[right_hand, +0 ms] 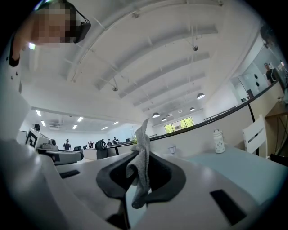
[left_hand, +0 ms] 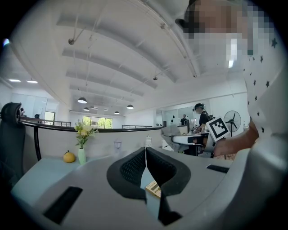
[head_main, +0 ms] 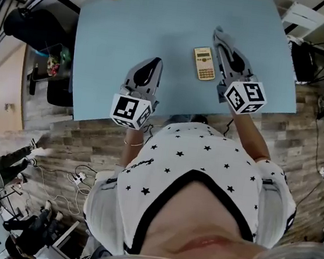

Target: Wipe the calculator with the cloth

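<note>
Vase (left_hand: pixel 81 156) of flowers (left_hand: pixel 83 130); cloth (right_hand: pixel 140 173) in tool (right_hand: pixel 143 151)

The cloth (right_hand: pixel 141 167) is a small grey rag, crumpled into a narrow upright strip and pinched between the jaws of the right gripper (right_hand: pixel 143 155). One end pokes up above the jaw tips and the other hangs below them. The calculator (head_main: pixel 204 63) is a tan, rectangular pocket model lying flat and face up. It sits just left of the right gripper, its long side running along it, and ahead and to the right of the left gripper (head_main: pixel 156 62).
</note>
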{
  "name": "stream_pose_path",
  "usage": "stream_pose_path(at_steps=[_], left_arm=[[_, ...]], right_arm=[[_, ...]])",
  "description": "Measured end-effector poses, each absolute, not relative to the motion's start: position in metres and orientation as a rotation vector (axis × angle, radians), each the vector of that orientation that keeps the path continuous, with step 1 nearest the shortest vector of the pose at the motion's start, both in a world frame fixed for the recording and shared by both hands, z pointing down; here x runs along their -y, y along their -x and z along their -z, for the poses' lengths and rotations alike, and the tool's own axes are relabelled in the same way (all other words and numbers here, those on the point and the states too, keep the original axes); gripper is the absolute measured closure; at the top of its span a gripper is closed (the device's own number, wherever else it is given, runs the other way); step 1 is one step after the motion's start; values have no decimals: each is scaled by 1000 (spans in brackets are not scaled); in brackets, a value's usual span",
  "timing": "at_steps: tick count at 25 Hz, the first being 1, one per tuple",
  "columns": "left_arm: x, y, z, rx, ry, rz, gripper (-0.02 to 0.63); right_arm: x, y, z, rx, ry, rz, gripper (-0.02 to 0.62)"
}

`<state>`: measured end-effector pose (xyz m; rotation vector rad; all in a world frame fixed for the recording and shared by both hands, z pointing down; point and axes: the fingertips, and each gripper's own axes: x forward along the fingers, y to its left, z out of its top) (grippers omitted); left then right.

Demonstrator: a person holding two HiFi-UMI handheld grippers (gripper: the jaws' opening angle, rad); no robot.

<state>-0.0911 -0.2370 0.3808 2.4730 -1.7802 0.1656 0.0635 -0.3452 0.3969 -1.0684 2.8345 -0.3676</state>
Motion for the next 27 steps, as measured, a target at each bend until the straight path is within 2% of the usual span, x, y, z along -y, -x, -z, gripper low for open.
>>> stream_pose_path(at_steps=[27], left_arm=[[201, 77, -376, 1820, -2456, -171, 577]], right_arm=[[308, -68, -388, -2860, 955, 386, 551]])
